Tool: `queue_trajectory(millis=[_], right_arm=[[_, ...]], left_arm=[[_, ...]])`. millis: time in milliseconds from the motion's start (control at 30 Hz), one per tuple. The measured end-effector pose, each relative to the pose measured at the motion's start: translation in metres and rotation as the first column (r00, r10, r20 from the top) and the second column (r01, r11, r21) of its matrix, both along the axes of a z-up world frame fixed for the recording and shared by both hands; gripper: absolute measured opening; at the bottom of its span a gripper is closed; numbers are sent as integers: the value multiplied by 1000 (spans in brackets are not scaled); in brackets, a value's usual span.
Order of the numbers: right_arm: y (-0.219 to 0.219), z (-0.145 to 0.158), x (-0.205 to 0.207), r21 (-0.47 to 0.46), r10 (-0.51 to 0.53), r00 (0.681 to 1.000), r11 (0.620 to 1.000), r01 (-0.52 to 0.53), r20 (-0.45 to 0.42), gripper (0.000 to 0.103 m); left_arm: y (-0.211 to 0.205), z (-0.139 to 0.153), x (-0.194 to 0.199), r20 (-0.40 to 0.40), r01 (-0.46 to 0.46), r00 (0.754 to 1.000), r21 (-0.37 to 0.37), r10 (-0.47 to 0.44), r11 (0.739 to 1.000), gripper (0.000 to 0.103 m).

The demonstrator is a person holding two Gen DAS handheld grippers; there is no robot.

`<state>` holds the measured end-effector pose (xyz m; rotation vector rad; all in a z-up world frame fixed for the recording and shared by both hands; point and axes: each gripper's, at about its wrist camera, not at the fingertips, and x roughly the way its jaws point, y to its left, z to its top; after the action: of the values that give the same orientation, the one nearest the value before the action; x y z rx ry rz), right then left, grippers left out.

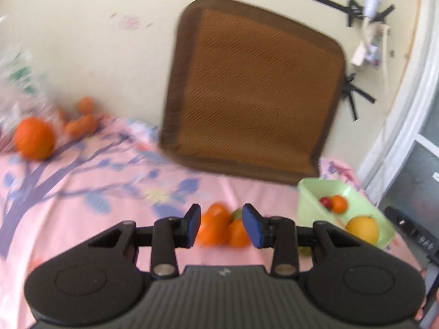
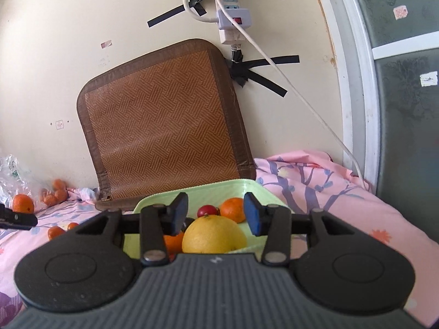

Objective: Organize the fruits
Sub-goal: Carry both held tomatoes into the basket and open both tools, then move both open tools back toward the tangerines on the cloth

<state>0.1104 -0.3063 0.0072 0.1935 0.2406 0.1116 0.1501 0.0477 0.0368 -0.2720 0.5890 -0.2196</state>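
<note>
My left gripper [image 1: 222, 224] is open over the pink cloth. A small cluster of tangerines [image 1: 216, 226] lies just past its blue pads, partly hidden by them; the picture is blurred and no pad presses on them. My right gripper [image 2: 215, 216] is open above a light green tray [image 2: 219, 185]. In the tray lie a big yellow citrus [image 2: 214, 237], an orange [image 2: 233, 209], a small red fruit [image 2: 207, 210] and another orange [image 2: 172, 242]. The left wrist view shows the same tray [image 1: 310, 194] to the right of the left gripper.
A large orange [image 1: 34, 138], several small tangerines [image 1: 82, 122] and a crumpled plastic bag [image 1: 19, 82] lie at the far left by the wall. A brown woven mat [image 2: 164, 131] leans on the wall behind the tray. A power strip [image 2: 233, 19] and its cord hang above; a window frame is at right.
</note>
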Motion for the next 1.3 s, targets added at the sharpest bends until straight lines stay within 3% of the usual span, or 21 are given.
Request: queue_trajectory(millis=[300, 533, 667, 800, 1300], right_arm=[[16, -18, -34, 142, 44, 985, 990, -20, -166, 47], [44, -19, -31, 114, 81, 968, 992, -56, -236, 47], [61, -20, -22, 139, 130, 956, 986, -95, -262, 47], [78, -18, -17, 93, 149, 956, 987, -129, -254, 47], [77, -20, -19, 87, 144, 955, 988, -125, -260, 47]], left_arm=[[-13, -28, -28, 9, 45, 999, 88, -46, 995, 35], [-12, -26, -37, 63, 61, 996, 84, -67, 995, 39], [-13, -26, -38, 77, 68, 994, 83, -74, 994, 40], [-10, -26, -38, 77, 72, 994, 64, -76, 995, 40], [-8, -26, -38, 82, 81, 993, 43, -84, 996, 42]])
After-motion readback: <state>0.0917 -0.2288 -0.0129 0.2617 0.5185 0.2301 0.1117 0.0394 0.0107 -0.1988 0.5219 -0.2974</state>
